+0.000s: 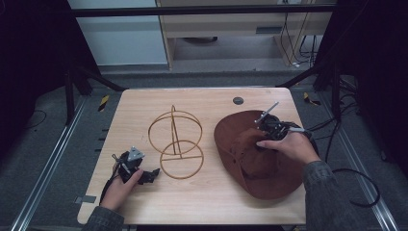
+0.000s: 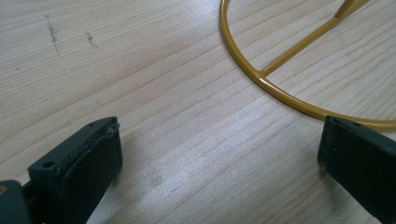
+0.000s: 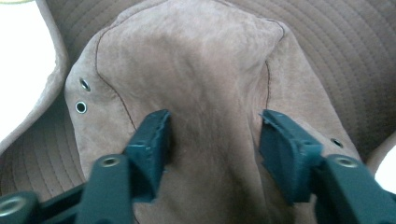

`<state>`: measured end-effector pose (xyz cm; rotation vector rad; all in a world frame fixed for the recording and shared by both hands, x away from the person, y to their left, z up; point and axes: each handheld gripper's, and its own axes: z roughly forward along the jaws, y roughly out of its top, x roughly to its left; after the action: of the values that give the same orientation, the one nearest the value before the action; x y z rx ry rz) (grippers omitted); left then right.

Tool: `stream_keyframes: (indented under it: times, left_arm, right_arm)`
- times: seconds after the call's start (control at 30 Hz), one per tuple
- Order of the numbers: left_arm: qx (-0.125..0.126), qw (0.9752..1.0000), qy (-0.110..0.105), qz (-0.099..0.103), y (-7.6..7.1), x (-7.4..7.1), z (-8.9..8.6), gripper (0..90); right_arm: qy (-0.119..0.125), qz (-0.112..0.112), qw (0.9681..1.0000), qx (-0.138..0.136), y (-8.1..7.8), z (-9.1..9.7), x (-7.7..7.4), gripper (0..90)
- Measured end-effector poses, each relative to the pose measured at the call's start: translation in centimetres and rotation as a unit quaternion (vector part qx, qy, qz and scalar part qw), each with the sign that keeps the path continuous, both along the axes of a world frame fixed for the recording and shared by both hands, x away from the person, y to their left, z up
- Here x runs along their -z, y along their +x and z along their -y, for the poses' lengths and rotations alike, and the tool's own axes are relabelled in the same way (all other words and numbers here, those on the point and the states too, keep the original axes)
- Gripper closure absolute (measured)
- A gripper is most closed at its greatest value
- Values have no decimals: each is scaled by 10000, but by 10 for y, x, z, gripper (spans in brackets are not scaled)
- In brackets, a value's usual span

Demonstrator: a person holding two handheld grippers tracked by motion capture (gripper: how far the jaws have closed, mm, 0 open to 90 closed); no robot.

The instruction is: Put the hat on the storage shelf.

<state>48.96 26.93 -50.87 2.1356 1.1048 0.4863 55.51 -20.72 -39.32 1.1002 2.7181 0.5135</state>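
A gold wire hat stand (image 1: 175, 139) stands mid-table, two rings joined by an upright hoop. A brown suede hat (image 1: 260, 178) lies brim-up at the right. My right gripper (image 1: 262, 136) is on its crown. In the right gripper view the jaws (image 3: 215, 119) are shut on a raised fold of the hat's crown (image 3: 201, 60), one jaw on each side. My left gripper (image 1: 150, 175) rests low on the table just left of the stand's base ring. It is wide open (image 2: 219, 130) over bare wood, with the gold ring (image 2: 275, 91) just beyond its right jaw.
The wooden table (image 1: 211, 197) has a dark round grommet (image 1: 237, 100) near its far edge. A grey tape patch (image 1: 84, 198) marks the front left corner. Cables (image 1: 356, 187) trail off the right side onto the floor.
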Motion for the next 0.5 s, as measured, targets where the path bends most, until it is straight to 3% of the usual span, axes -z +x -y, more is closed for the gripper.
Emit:
stream_keyframes:
  times: [0.07,0.1,0.13,0.17,0.2,0.37,0.5]
  left_arm:
    - [0,10000,0,0,0,0,0,0]
    - [2,10000,-1,1,0,0,0,0]
    - [2,10000,-1,1,0,0,0,0]
    - [4,10000,-2,0,0,0,0,0]
    - [5,10000,0,1,0,0,0,0]
    - [3,10000,0,2,0,0,0,0]
    - [-6,10000,-3,-4,1,0,0,0]
  right_arm:
    - [42,-17,10000,-70,-1,0,0,623]
    - [49,-20,9999,-96,-1,0,1,753]
    - [49,-20,9999,-96,-1,0,1,753]
    - [82,-60,9999,-85,-1,1,1,844]
    - [119,-61,9998,-117,-1,2,2,875]
    - [277,-24,9996,-41,-4,4,-3,890]
    - [457,136,9989,-19,-9,7,-10,890]
